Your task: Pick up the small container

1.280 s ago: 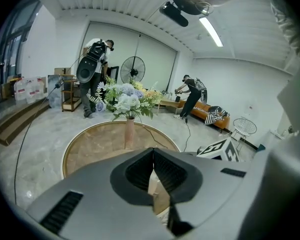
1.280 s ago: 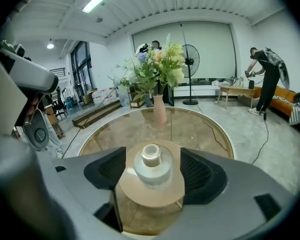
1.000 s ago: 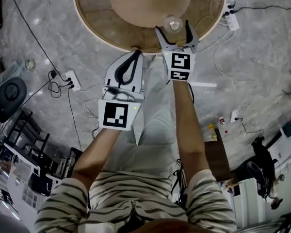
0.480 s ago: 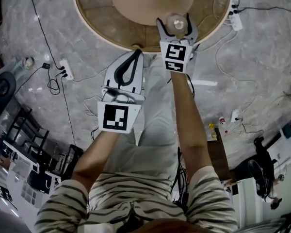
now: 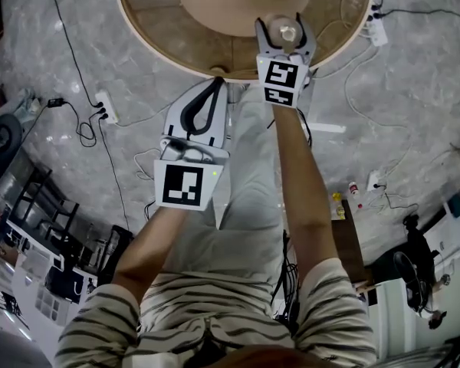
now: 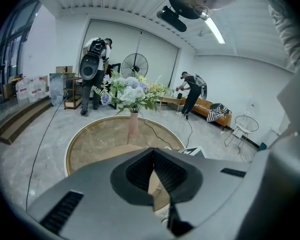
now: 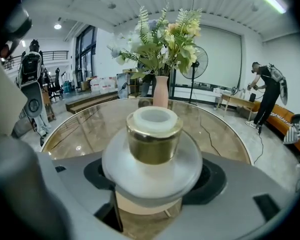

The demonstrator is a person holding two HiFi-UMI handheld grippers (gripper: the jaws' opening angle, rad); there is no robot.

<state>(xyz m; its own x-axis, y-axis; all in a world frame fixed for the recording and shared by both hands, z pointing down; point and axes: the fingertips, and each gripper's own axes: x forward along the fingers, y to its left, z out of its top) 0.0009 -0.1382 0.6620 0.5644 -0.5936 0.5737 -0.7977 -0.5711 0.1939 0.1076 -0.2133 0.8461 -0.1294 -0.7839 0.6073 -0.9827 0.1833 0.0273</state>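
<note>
Left gripper (image 6: 152,156) is sitting closed on nothing, idling short of the counter (image 7: 85,129), likely to leave room; right gripper (image 5: 280,34) is clamping the small container (image 7: 152,151) between its jaws, centred, presumably for a level lift; container is showing a frosted round body, gold collar, white cap; a flower vase (image 7: 160,91) is standing beyond it.
</note>
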